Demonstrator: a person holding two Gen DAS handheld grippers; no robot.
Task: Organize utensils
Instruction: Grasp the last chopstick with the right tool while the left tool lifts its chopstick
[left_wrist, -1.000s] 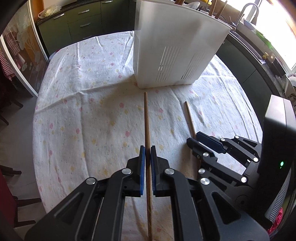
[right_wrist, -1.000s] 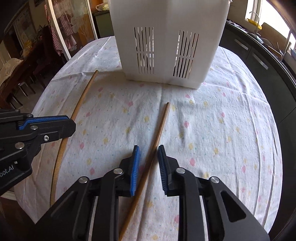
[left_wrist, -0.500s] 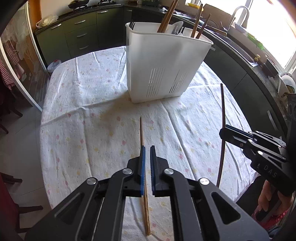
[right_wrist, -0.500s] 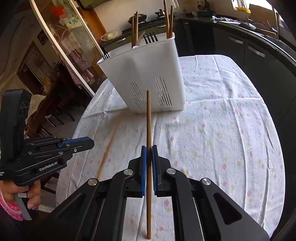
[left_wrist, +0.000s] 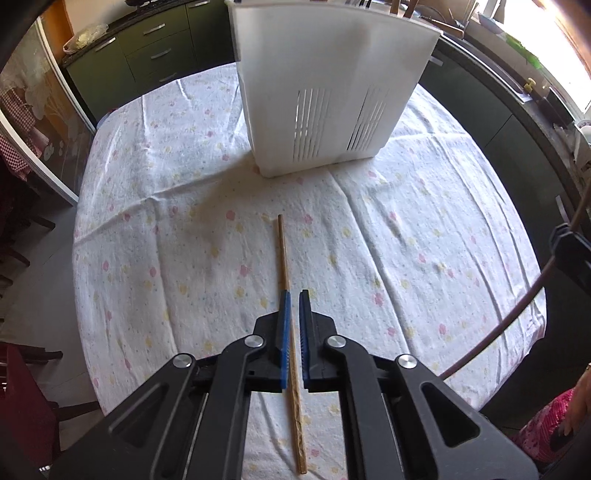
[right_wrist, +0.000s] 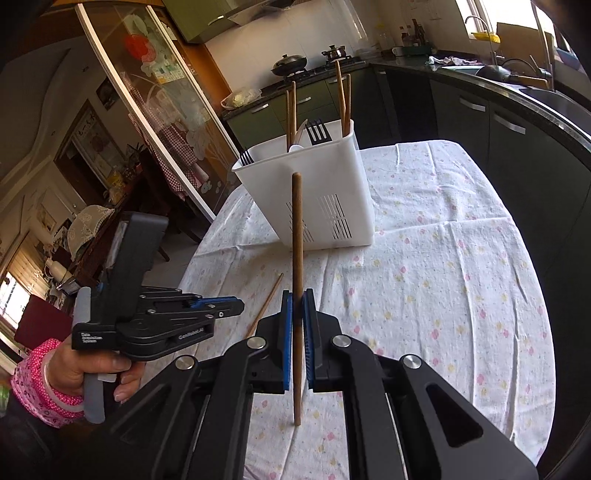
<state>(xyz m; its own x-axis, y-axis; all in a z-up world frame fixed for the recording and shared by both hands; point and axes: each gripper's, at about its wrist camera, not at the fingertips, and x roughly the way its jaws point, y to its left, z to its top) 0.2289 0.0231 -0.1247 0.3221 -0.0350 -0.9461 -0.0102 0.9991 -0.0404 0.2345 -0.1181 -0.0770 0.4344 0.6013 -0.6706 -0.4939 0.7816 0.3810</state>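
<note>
**Chopstick Pickup: Claw Status**

We held the right claw (right_wrist: 297, 341) pinched on a dark wooden chopstick (right_wrist: 297, 236), raised clear of the counter (right_wrist: 443, 258); the stick stood nearly upright in front of the white utensil caddy (right_wrist: 332, 184), which already contained chopsticks and forks. Our left claw (left_wrist: 294, 339) was pressed nearly together around a lighter chopstick (left_wrist: 284, 258); we could not tell whether the pads gripped it; it pointed toward the caddy.
</note>
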